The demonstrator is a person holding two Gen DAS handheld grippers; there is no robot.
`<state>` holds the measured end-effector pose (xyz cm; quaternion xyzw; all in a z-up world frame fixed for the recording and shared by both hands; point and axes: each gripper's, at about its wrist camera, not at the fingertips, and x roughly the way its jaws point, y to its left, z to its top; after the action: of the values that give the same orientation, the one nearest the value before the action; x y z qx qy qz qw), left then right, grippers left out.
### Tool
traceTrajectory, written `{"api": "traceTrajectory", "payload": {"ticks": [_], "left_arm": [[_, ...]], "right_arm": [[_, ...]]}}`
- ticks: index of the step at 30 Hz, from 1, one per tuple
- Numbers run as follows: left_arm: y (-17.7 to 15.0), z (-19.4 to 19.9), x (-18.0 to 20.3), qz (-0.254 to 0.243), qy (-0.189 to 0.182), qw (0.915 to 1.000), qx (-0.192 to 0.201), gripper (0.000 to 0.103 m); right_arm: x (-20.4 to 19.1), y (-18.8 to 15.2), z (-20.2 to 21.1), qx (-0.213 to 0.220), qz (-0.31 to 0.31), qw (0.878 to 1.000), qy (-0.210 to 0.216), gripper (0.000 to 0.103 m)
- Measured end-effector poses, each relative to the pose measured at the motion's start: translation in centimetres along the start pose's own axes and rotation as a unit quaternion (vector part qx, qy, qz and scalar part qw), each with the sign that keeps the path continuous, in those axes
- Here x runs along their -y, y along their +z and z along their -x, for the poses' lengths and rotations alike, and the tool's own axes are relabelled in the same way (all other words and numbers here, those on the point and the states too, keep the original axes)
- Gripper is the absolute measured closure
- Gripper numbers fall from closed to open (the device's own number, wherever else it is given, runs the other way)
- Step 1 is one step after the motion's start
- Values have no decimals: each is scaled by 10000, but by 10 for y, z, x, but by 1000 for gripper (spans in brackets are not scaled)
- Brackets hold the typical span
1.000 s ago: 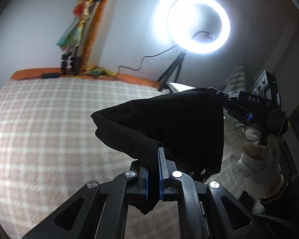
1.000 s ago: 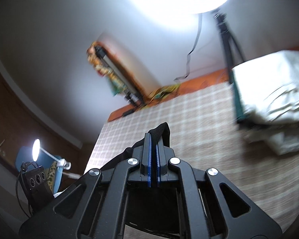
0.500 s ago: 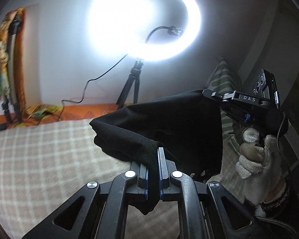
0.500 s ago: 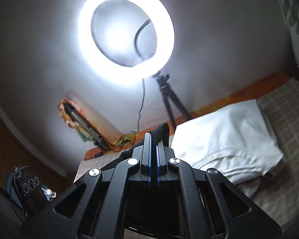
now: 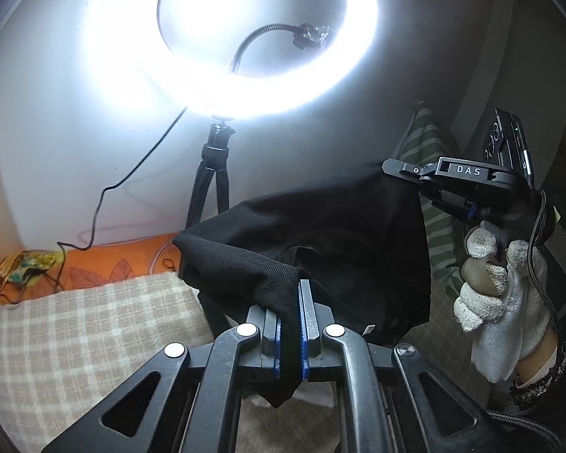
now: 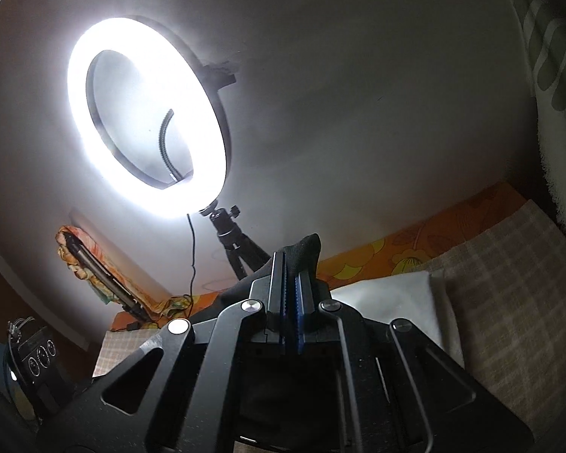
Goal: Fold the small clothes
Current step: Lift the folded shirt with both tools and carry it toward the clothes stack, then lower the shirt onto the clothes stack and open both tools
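Left wrist view: left claw (image 5: 290, 324) clamped on one corner of the black garment (image 5: 320, 234), right claw (image 5: 403, 168) pinching the other, cloth stretched between them above the bed (image 5: 75, 332), its long edge running claw to claw, neither nearer.

Left gripper (image 5: 290, 302) at the bottom, jaws pinched tight on a corner of a black cloth (image 5: 339, 234). Cloth lifted in the air, stretched across to the right gripper (image 5: 415, 171), its other top corner pinched there too. Right gripper held by a hand (image 5: 502, 302) in a white glove, "DAS" written on its side. Big bright ring light (image 5: 105, 64) up behind, on a black tripod (image 5: 211, 177), with a thin black cable (image 5: 132, 177) hanging down. Checked blanket (image 5: 75, 324) below, orange sheet (image 5: 124, 260) along the wall, striped green cloth (image 5: 426, 139) at the right.
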<state>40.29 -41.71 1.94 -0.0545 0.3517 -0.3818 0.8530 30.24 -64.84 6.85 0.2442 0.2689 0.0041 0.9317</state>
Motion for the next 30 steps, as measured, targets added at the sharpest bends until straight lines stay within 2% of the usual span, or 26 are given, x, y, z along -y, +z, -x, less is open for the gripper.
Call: {"api": "traceTrajectory", "payload": {"ticks": [3, 8, 9, 10, 14, 15, 16, 17, 18, 20, 30], "left_arm": [[-1, -22, 0, 6, -55, 10000, -61, 99], [-21, -55, 1, -58, -106, 9988, -466, 98], [-24, -59, 1, -87, -111, 9983, -561, 91], [-28, -62, 2, -107, -132, 9976, -673, 78], [-36, -62, 6, -154, -171, 9961, -848, 55], [-36, -60, 7, -170, -142, 9963, -836, 50], [-37, -56, 7, -188, -101, 9965, -805, 47], [-37, -52, 8, -210, -54, 9968, -768, 45], [-36, -49, 9, -226, -16, 9969, -750, 42], [-37, -42, 8, -226, 56, 9972, -710, 39], [-43, 6, 17, -327, 254, 9974, -583, 30]], "right_arm": [[16, 4, -9, -39, 4, 9999, -139, 98], [49, 5, -39, -236, -90, 9984, -513, 98], [53, 3, -47, -293, -26, 9973, -679, 98], [56, 0, -51, -336, 18, 9960, -823, 98], [68, -4, -61, -447, 100, 9914, -1224, 96], [69, -5, -60, -436, 122, 9906, -1294, 93], [69, -5, -59, -417, 135, 9900, -1341, 77], [69, -5, -57, -381, 153, 9895, -1387, 50], [69, -6, -52, -288, 174, 9883, -1490, 42], [67, -3, -44, -107, 194, 9885, -1496, 40], [42, -17, -1, -110, 327, 9883, -1484, 40]]}}
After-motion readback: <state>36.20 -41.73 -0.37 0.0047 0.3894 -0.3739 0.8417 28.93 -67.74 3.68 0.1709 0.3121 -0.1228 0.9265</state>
